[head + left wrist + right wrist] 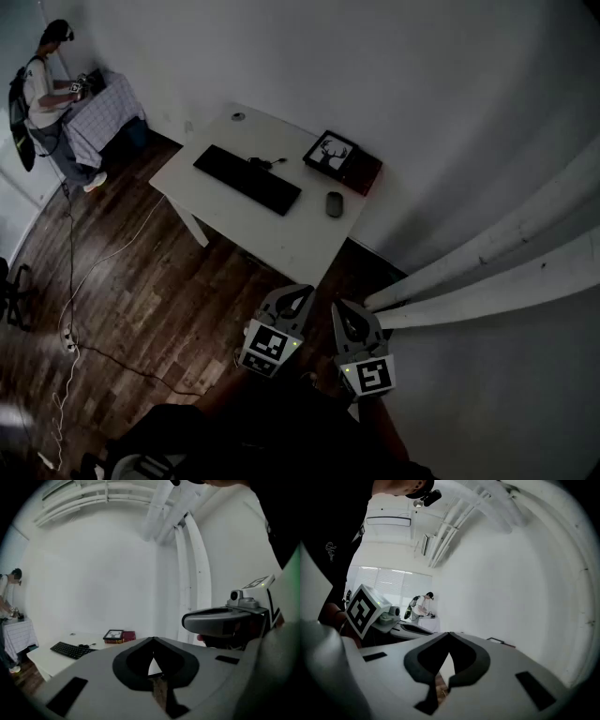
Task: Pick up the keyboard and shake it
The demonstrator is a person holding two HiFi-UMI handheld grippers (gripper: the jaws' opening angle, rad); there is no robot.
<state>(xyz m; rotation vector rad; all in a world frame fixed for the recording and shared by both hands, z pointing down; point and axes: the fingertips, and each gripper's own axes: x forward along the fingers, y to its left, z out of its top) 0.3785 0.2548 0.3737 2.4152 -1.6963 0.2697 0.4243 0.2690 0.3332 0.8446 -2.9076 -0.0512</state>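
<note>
A black keyboard (pixel 247 179) lies on the white table (pixel 281 239), and it shows far off at the lower left in the left gripper view as the keyboard (pixel 70 650). Both grippers hang well short of the table, over the wooden floor. My left gripper (pixel 302 293) is shut and holds nothing; its tips meet in its own view as the left gripper (pixel 153 640). My right gripper (pixel 337 310) is shut and empty too, seen close up as the right gripper (pixel 449 634).
A dark mouse (pixel 335 203) lies right of the keyboard, and a framed deer picture (pixel 334 155) rests on a red book (pixel 367 173) at the table's far corner. White pipes (pixel 487 267) run along the wall at right. A person (pixel 47 94) stands at a second table far left. Cables trail across the floor (pixel 112 281).
</note>
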